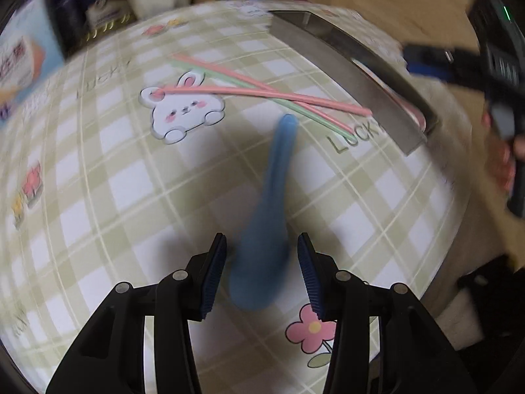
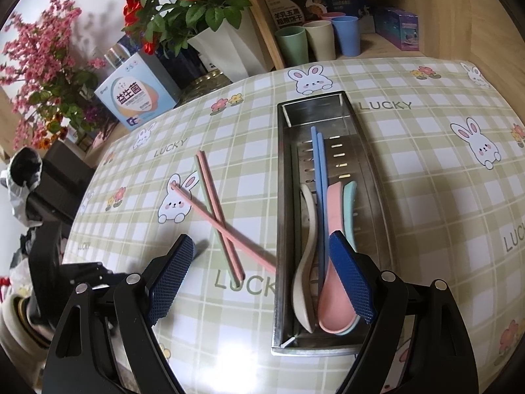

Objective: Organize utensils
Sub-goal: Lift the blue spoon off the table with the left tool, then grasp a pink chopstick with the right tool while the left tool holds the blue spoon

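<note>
Hovering with open jaws around the blue spoon (image 1: 265, 229) on the tabletop (image 1: 115, 180), the left gripper (image 1: 262, 272) may pinch its round bowl and let it slip away from the tray (image 1: 361, 75).

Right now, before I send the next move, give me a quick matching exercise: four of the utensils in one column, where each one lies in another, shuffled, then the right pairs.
Things:
1. blue plastic spoon
2. pink plastic spoon
3. pair of blue chopsticks
4. crossed pink chopsticks

Places:
A. inside the steel tray, bowl toward the near end
B. on the checked tablecloth, left of the tray
C. on the tablecloth between the left gripper's open jaws
D. inside the tray, lying lengthwise along its middle

Pairs: 1-C, 2-A, 3-D, 4-B
</note>
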### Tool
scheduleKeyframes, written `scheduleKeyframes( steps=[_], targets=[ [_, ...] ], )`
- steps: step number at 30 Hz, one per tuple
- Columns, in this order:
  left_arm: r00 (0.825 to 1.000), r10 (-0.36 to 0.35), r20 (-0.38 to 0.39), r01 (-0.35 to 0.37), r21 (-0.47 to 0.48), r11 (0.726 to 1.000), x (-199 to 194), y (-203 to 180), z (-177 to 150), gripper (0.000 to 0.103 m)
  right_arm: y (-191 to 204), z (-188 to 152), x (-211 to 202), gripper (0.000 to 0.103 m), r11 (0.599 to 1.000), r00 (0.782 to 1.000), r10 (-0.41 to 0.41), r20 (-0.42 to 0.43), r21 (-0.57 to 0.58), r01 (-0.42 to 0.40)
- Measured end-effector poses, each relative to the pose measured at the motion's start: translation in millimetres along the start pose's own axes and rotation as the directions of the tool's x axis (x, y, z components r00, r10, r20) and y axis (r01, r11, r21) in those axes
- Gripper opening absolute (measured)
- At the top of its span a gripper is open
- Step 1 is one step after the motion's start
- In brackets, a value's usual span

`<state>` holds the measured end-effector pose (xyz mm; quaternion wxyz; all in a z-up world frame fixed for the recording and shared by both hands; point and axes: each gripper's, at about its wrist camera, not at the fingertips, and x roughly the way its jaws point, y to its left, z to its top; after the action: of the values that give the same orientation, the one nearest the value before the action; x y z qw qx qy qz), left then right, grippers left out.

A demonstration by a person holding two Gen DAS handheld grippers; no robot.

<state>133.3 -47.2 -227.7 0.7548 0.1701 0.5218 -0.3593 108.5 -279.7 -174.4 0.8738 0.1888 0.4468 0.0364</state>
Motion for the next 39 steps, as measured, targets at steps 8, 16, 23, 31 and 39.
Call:
scheduleKeyframes(
  steps=[8, 16, 23, 31, 39],
  targets=[
    [0.998, 0.053, -0.016, -0.054, -0.035, 0.998, 12.8, -7.3, 25.5, 0.027, -0.8, 0.2, -2.4, 0.081, 1.0, 1.0, -0.014, 0.001, -0.006, 0.014],
    [0.993, 0.11, 0.036, -0.098, -0.242, 0.965, 4.9, 21.8, 17.1, 0.016, 7.8, 2.3, 13.5, 0.059, 0.994, 0.998, -0.038, -0.05, -0.103, 0.032],
    [0.984, 0.132, 0.118, -0.06, -0.48, 0.875, -13.6, 58.8, -17.6, 0.016, 58.8, 9.0, 63.3, 0.031, 0.919, 0.985, -0.042, -0.167, -0.393, -0.027],
    [0.976, 0.118, 0.185, 0.008, -0.568, 0.823, -18.6, 68.1, -34.3, 0.016, 89.2, 8.7, 115.4, 0.03, 0.849, 0.963, -0.12, -0.242, -0.528, -0.026],
    [0.967, 0.107, 0.23, 0.046, -0.572, 0.819, -19.8, 71.8, -42.3, 0.017, 82.6, 2.4, 117.4, 0.011, 0.887, 0.956, -0.101, -0.276, -0.461, -0.039]
  ],
)
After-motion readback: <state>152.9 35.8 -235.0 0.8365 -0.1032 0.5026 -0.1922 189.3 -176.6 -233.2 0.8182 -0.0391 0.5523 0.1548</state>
